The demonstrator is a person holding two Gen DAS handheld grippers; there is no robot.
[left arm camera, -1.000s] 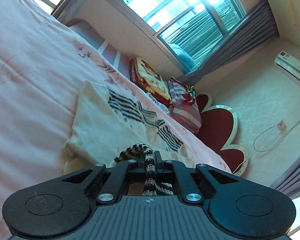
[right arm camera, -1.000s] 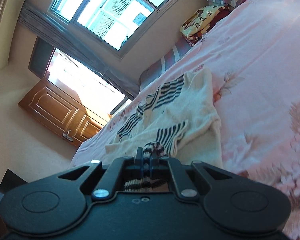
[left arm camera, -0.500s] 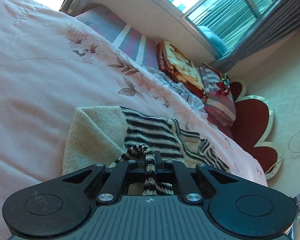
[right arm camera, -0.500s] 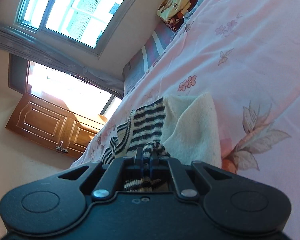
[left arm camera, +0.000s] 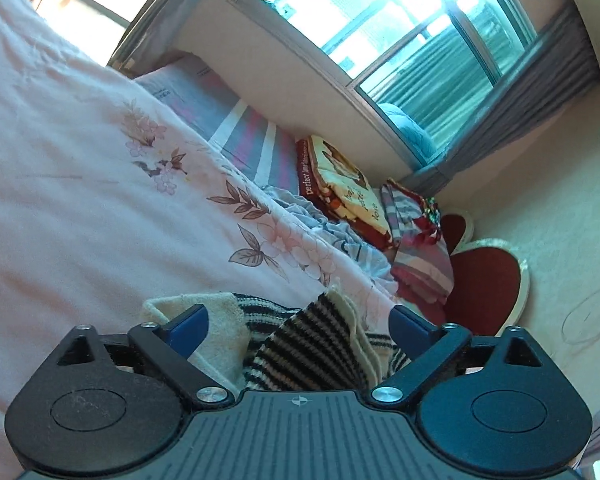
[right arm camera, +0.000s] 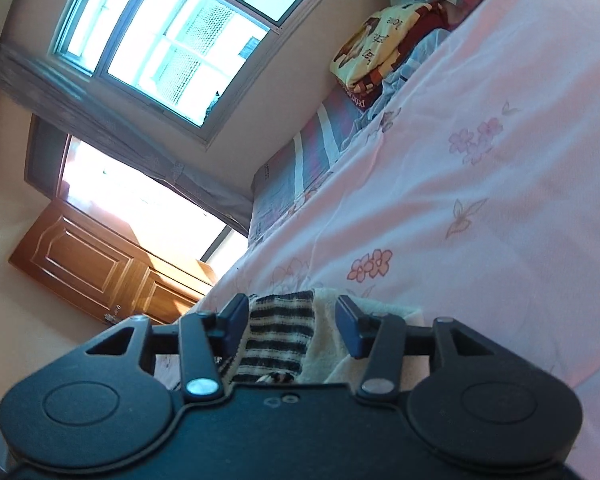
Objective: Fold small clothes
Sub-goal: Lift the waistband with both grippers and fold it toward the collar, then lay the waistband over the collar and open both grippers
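A pink floral bedspread [left arm camera: 80, 184] stretches ahead of both grippers; beyond it lies a yellow-and-red printed cushion [left arm camera: 340, 184] under a bright window [right arm camera: 172, 36].

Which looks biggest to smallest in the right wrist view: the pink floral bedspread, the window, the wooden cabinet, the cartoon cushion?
1. Pink floral bedspread
2. Window
3. Wooden cabinet
4. Cartoon cushion

The cabinet and cushion sit at different distances from the camera, so their true sizes may differ from this order.

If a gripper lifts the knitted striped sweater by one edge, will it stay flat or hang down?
The sweater would probably droop: its soft knit already buckles into folds. It seems light, and its fuzzy texture should resist slipping on the pink bedsheet.
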